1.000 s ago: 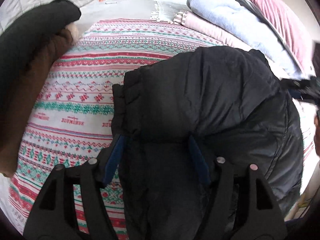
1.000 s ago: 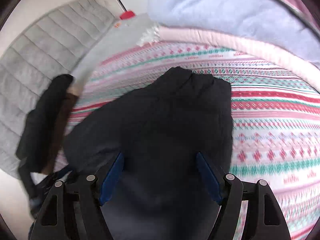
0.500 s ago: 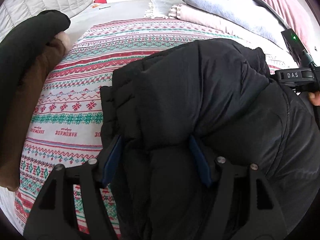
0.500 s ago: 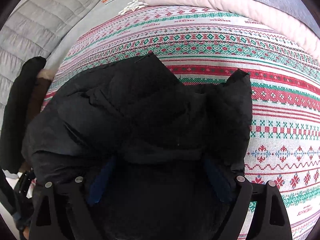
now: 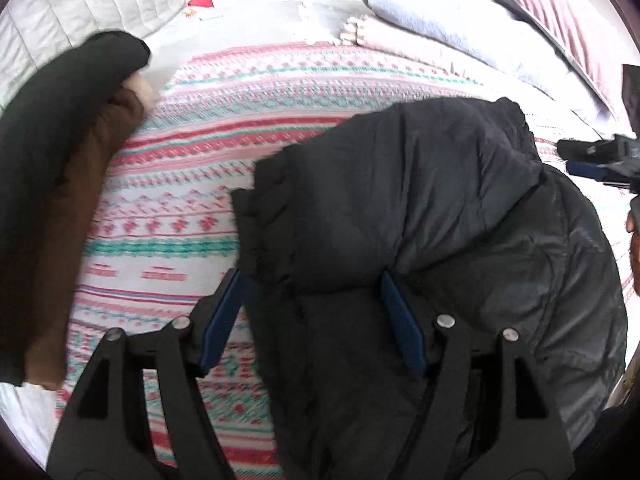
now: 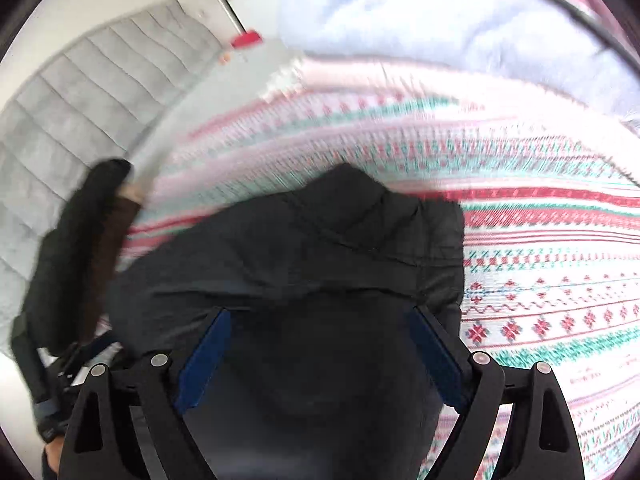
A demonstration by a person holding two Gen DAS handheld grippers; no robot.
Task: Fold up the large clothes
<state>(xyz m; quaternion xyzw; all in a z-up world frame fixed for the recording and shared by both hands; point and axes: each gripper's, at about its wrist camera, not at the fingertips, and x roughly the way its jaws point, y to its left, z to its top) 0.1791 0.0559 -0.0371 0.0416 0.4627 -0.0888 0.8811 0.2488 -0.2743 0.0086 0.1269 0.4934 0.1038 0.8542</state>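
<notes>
Left wrist view: left hand-held gripper (image 5: 312,312), blue-padded fingers (image 5: 400,324) spread wide, with black puffer jacket (image 5: 420,208) fabric bulging between them; whether the pads pressed the cloth could not be told. The jacket lay bunched in a folded mound on the patterned blanket (image 5: 192,200) of the bed, its quilted edge facing the left side of the blanket.

Beside the jacket, to its left: a stack of folded garments (image 5: 60,184), dark green over brown, resting at the blanket's edge.

Beyond the jacket, at the far end of the bed: a pale blue blanket (image 5: 460,28) lying on a pink one (image 5: 404,44), a mauve ribbed pillow (image 5: 568,20) behind them.

At the jacket's right side: the right hand-held gripper (image 5: 600,162), seen partly at the frame's rim.

Right wrist view, blurred: right hand-held gripper (image 6: 320,354) likewise spread wide, the jacket (image 6: 304,256) filling the gap between its fingers (image 6: 204,360) and mounded ahead of them on the blanket (image 6: 540,280); contact could not be told. Left of the jacket stood the garment stack (image 6: 80,248), and past it a grey quilted headboard (image 6: 80,104).
</notes>
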